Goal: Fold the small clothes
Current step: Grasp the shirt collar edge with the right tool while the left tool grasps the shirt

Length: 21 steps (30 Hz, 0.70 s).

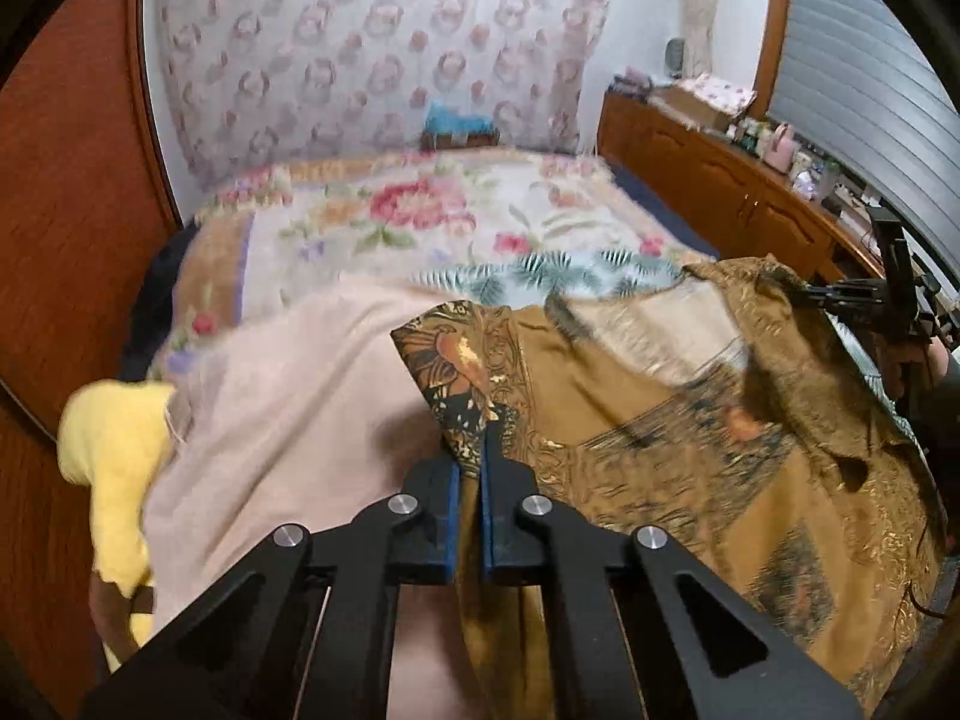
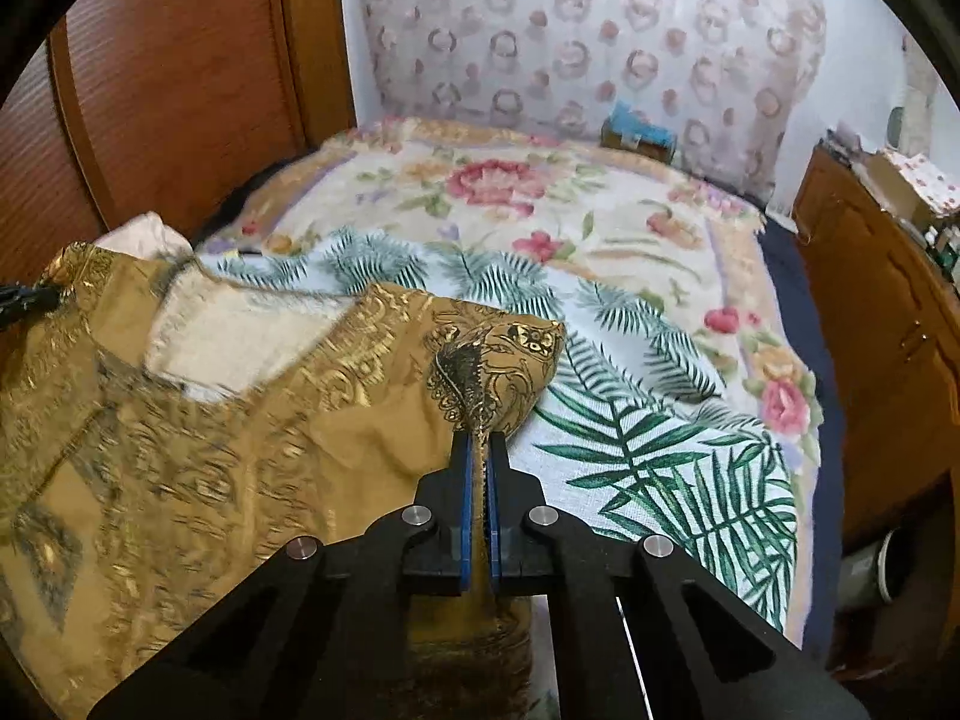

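A: Yellow cloth lies at the bed's left edge, against the wood panel. Only the left view shows it, and beside it a pink blanket that runs under the garment.

B: And the garment itself?

A: The gold shirt lies spread on the near part of the bed. The left gripper is clenched on one patterned corner, cloth pinched between its blue pads. Far right in that view, the right gripper bites the opposite corner.

B: What does the right view add?

A: Its own jaws clamped tight on the shirt corner, a fold of fabric standing between the pads of the right gripper. At the left edge of that view the tip of the left gripper shows on the other corner. Under and right of the shirt is a palm-leaf sheet, seen only as a strip from the left.

B: Room to move?

A: The floral cover beyond the shirt is bare up to the far edge, where a blue box sits against the curtain. On the bed's right side there is a dark strip, then a wooden cabinet close by. Its cluttered top shows best from the left view.
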Available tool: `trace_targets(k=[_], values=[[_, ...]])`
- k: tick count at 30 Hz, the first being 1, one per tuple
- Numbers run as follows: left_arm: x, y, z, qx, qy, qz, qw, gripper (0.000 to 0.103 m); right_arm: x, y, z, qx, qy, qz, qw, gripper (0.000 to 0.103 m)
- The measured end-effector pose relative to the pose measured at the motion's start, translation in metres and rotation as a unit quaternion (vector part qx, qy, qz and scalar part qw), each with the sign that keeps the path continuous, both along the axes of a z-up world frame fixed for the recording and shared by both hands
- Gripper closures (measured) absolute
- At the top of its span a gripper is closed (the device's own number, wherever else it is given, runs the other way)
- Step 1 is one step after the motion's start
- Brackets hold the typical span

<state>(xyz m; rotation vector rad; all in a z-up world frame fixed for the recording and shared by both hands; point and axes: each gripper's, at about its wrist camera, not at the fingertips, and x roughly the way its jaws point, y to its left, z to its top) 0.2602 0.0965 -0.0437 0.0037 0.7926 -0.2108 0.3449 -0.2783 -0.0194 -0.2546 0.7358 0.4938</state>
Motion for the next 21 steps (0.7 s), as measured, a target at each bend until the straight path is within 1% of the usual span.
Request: trace_targets(k=[5, 8, 11, 15, 17, 20, 21], values=[[-0.036, -0.015, 0.042, -0.012, -0.053, -0.019, 0.9983, 0.097, -0.044, -0.015, 0.025, 0.035, -0.034, -0.005, 0.999, 0.100], [-0.065, -0.021, 0.061, -0.021, -0.078, -0.030, 0.9963, 0.097, -0.087, -0.027, 0.039, 0.048, -0.055, 0.005, 0.997, 0.100], [-0.101, -0.024, 0.075, -0.023, -0.103, -0.038, 0.9937, 0.097, -0.140, -0.044, 0.050, 0.057, -0.075, 0.012, 0.995, 0.100], [-0.161, -0.023, 0.082, -0.032, -0.124, -0.043, 0.9908, 0.097, -0.207, -0.071, 0.047, 0.073, -0.087, 0.021, 0.993, 0.100], [-0.195, -0.021, 0.080, -0.037, -0.129, -0.044, 0.9900, 0.097, -0.245, -0.085, 0.038, 0.078, -0.083, 0.025, 0.993, 0.100], [-0.235, -0.017, 0.070, -0.040, -0.120, -0.037, 0.9913, 0.097, -0.294, -0.105, 0.020, 0.087, -0.067, 0.024, 0.994, 0.100], [-0.248, -0.013, 0.065, -0.048, -0.117, -0.031, 0.9915, 0.097, -0.308, -0.112, 0.015, 0.088, -0.062, 0.022, 0.994, 0.100]])
